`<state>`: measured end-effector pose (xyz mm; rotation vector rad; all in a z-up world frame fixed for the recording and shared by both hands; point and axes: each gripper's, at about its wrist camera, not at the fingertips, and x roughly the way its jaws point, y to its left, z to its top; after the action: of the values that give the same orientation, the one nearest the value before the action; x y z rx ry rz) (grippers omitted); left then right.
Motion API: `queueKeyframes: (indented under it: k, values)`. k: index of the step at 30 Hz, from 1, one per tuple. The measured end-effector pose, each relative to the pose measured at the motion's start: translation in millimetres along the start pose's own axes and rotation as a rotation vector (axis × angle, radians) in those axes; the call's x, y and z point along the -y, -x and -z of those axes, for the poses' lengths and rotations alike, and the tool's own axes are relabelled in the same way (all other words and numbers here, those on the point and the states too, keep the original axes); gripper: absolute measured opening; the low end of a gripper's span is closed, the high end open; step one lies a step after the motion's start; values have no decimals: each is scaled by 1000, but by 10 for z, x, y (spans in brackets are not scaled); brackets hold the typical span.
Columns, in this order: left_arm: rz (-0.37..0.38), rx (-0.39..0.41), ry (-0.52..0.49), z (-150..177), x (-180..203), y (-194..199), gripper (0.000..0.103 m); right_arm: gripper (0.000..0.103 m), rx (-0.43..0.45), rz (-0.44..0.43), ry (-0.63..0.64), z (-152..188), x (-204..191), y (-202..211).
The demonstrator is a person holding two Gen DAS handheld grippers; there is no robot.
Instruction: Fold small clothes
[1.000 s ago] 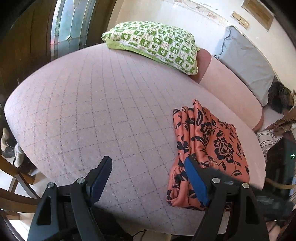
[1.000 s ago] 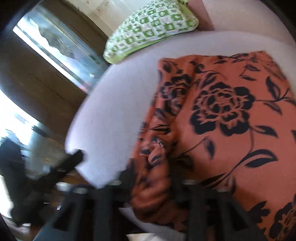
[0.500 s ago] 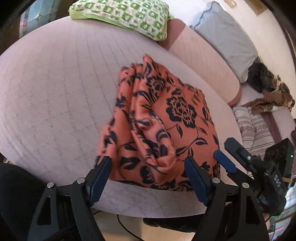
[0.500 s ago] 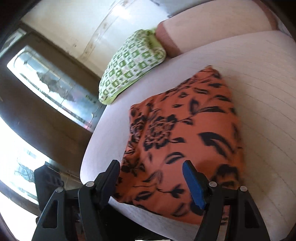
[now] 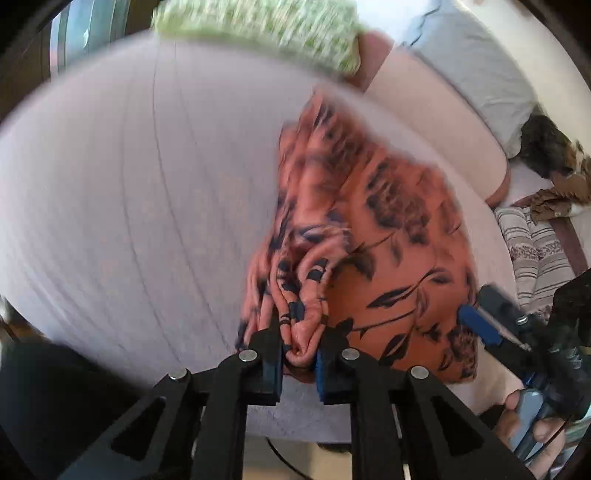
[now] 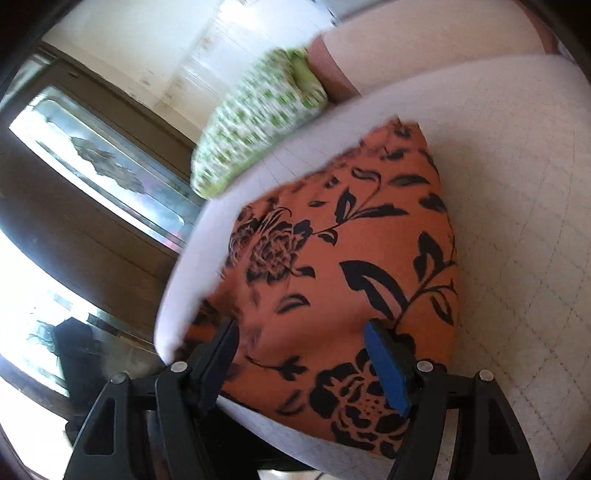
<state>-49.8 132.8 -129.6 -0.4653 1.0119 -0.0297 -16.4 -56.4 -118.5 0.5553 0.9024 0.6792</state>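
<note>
An orange garment with black flowers [image 5: 388, 236] lies folded on the pale quilted bed [image 5: 129, 206] near its front edge. My left gripper [image 5: 299, 350] is shut on the bunched near-left corner of the garment. My right gripper [image 6: 301, 350] is open, its jaws astride the garment's [image 6: 343, 266] near edge, fingers low over the cloth. The right gripper also shows in the left wrist view [image 5: 480, 328] at the garment's right corner.
A green-and-white pillow [image 5: 258, 26] lies at the far side of the bed. A pink bolster [image 5: 443, 122] and a grey pillow [image 5: 476, 62] lie at the right. Striped cloth [image 5: 535, 251] lies beyond. A dark wooden window wall [image 6: 92, 184] stands left.
My left gripper has closed on the garment's bunched corner; half a second ago it was open. My right gripper let go a second ago and now sits open at the near edge.
</note>
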Motion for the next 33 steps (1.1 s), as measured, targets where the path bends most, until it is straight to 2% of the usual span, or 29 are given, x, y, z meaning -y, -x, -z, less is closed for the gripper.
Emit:
queueKeyframes:
  k: [3,7,9,10,13,16,21,22,23,24,25,26,28,30,33]
  values:
    - [30,41,-15,-5,22,85,21,74,1,17,30,8,-39,0]
    - [41,34,-6,34,-72,85,21,75,-2,13,37,-4,-48,-12]
    - [54,33,16,-16,-59,84,22,75,-47,17,11,28,50,-122]
    - [49,49,18,-27,-69,170,23,75,-58,13,5,33,74,-142]
    - [6,179,-41,-115,7,559,34,75,-59,-13,6,20,62,-87]
    - [16,239,-108,-345,163,718,37,75,-58,-42,-24,-6,99,-72]
    - [63,200,-216,-727,453,381,37,75,-64,-72,-49,11,161,-46]
    - [45,189,-239,-781,498,264,37,75,-68,-79,-48,18,167,-41]
    - [-3,166,-259,-844,496,120,37,75,-74,-84,-46,16,167,-41]
    - [-88,135,-260,-901,455,-78,37,75,-78,-89,-44,16,169,-33]
    - [-169,101,-259,-926,405,-251,41,75,-85,-94,-42,11,176,-21]
    - [-189,50,-230,-950,284,-386,54,75,-92,-100,-40,5,179,-11]
    - [-139,54,-132,-975,98,-357,62,75,-112,-123,-44,-23,189,22]
    - [-129,75,-133,-972,125,-240,62,75,-110,-159,-36,-111,206,116]
    - [-115,147,-197,-943,318,28,61,75,-37,-177,-66,-349,348,284]
